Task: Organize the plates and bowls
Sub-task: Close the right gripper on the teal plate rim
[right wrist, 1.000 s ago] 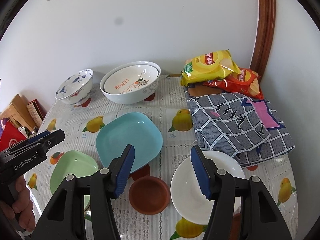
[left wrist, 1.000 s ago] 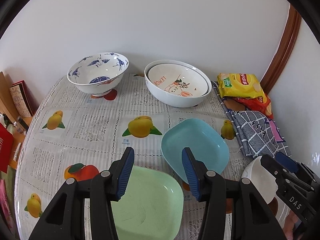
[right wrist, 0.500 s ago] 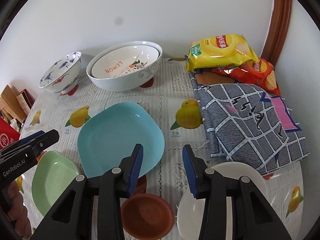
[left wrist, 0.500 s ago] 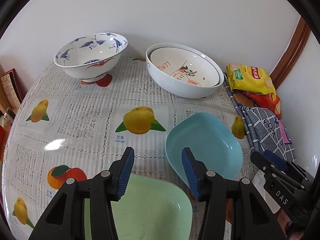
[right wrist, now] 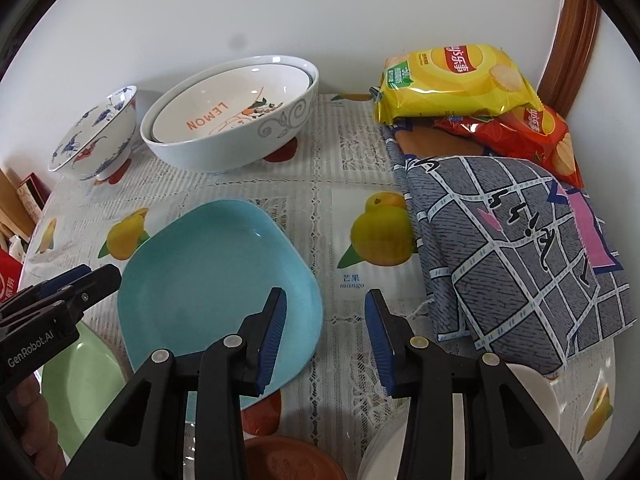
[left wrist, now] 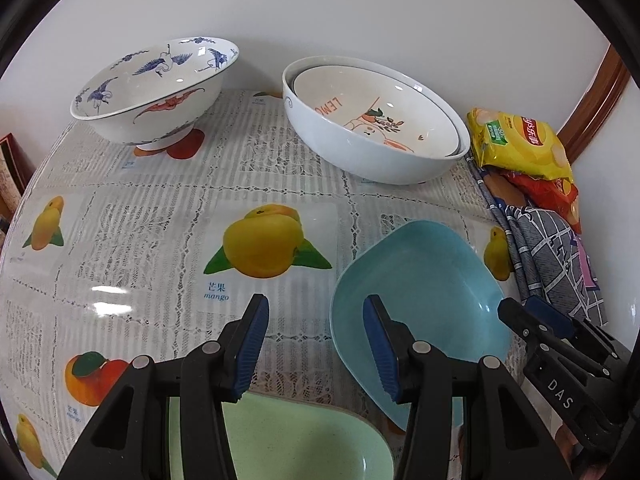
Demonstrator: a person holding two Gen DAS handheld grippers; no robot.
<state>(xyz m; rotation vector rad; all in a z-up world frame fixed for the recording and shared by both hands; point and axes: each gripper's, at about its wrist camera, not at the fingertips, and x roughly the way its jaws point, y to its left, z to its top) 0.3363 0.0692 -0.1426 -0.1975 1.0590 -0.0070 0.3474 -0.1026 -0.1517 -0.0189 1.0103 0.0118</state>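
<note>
A blue square plate [left wrist: 432, 292] [right wrist: 208, 276] lies mid-table. A green plate [left wrist: 304, 444] [right wrist: 76, 380] lies at the near left. A blue-and-white crane bowl [left wrist: 156, 88] [right wrist: 96, 136] and two nested white bowls [left wrist: 372, 128] [right wrist: 236, 116], the inner one marked LEMON, stand at the back. A brown saucer [right wrist: 292, 460] and a white plate [right wrist: 536, 400] lie near the front. My left gripper [left wrist: 316, 344] is open and empty, above the cloth between the green and blue plates. My right gripper [right wrist: 326, 336] is open and empty at the blue plate's right edge.
Yellow and red chip bags [right wrist: 456, 80] and a folded grey checked cloth [right wrist: 516, 252] fill the right side, the cloth lying over the white plate's far edge. A wall runs behind the table. Books [left wrist: 10, 172] stand off the left edge.
Both grippers have moved forward and lower over the table toward the bowls. The right jaws have narrowed from their width a second ago. Nothing on the table has moved.
</note>
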